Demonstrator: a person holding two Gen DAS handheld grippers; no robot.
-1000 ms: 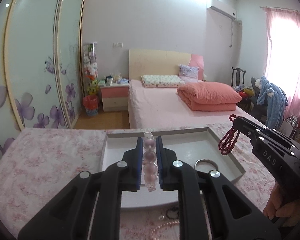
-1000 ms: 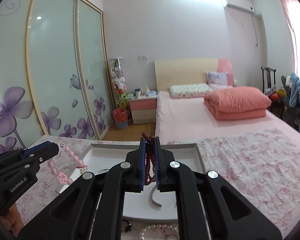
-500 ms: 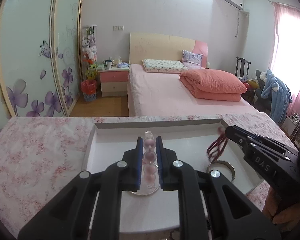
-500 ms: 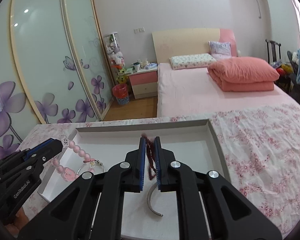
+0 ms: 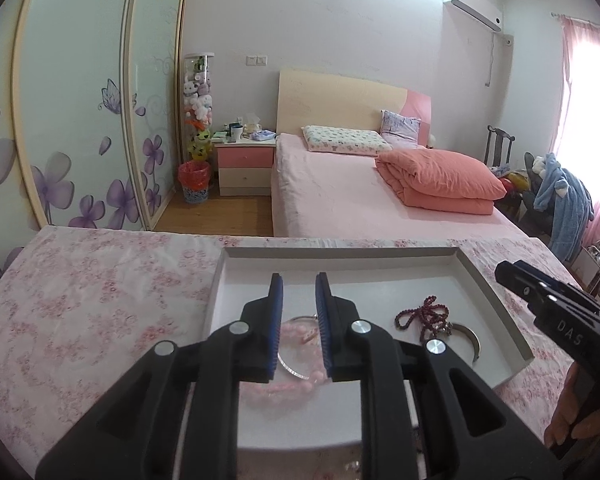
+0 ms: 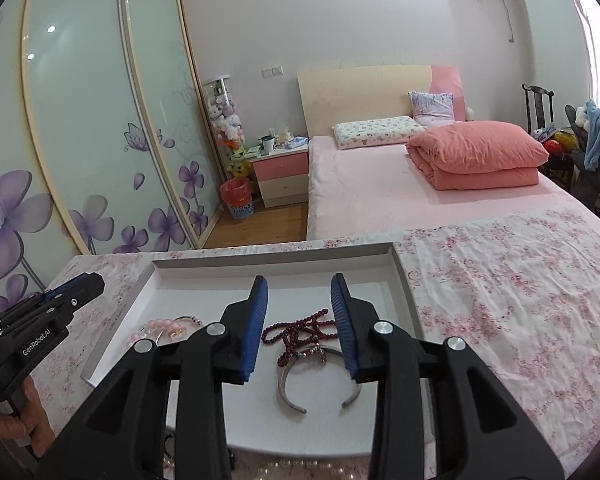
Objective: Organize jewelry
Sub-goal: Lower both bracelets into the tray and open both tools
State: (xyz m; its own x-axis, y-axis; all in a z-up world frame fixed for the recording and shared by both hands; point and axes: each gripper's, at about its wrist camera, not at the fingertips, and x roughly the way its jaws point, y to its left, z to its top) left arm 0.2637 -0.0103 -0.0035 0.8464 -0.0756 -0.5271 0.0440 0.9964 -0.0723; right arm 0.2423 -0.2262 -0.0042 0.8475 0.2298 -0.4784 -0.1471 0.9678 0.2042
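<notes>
A white tray (image 5: 340, 252) (image 6: 272, 257) sits on a flowered cloth. My left gripper (image 5: 299, 280) hangs over its left part. Its jaws are opening, with nothing pressed between them. The pink bead bracelet (image 5: 288, 387) lies blurred on the tray floor below them, beside a thin ring. My right gripper (image 6: 299, 280) hangs over the tray's right part. Its jaws are also opening, and the dark red bead bracelet (image 6: 300, 332) (image 5: 422, 316) lies loose under them. A silver cuff bangle (image 6: 320, 392) (image 5: 470, 340) lies just nearer. The pink bracelet (image 6: 160, 326) also shows in the right wrist view.
A pearl string (image 6: 284, 470) lies on the flowered cloth (image 6: 500, 300) in front of the tray. A person's hand (image 5: 572, 412) holds each gripper. Beyond the table stand a pink bed (image 5: 360, 200) and sliding wardrobe doors (image 6: 80, 140).
Both grippers sank toward the tray and their jaws parted. The pink bracelet left the left jaws and the red beads left the right jaws; both now lie in the tray.
</notes>
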